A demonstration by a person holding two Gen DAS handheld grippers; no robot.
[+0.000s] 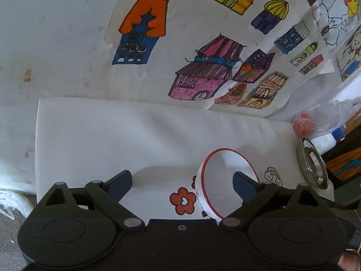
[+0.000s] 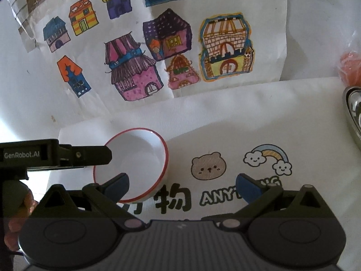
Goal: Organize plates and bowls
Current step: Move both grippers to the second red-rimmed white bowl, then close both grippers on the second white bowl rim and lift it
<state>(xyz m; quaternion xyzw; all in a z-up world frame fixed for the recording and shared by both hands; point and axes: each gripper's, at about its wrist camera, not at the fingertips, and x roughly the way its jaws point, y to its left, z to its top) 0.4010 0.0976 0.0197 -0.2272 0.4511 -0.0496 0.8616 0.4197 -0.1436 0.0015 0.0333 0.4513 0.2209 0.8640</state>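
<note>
While my left gripper point(image 1: 182, 180) straddles the rim of the red-rimmed bowl point(image 1: 227, 180) on the white mat point(image 1: 112, 135), both grippers' fingers spread wide; my right gripper point(image 2: 182, 184) holds nothing.

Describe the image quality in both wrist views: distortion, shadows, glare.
Left wrist view: fisheye bends the white mat's edges, dark corners; soft shadow beside the red-rimmed bowl. Right wrist view: same curvature; a grey band dims the bottom; glare on the metal dish.
</note>
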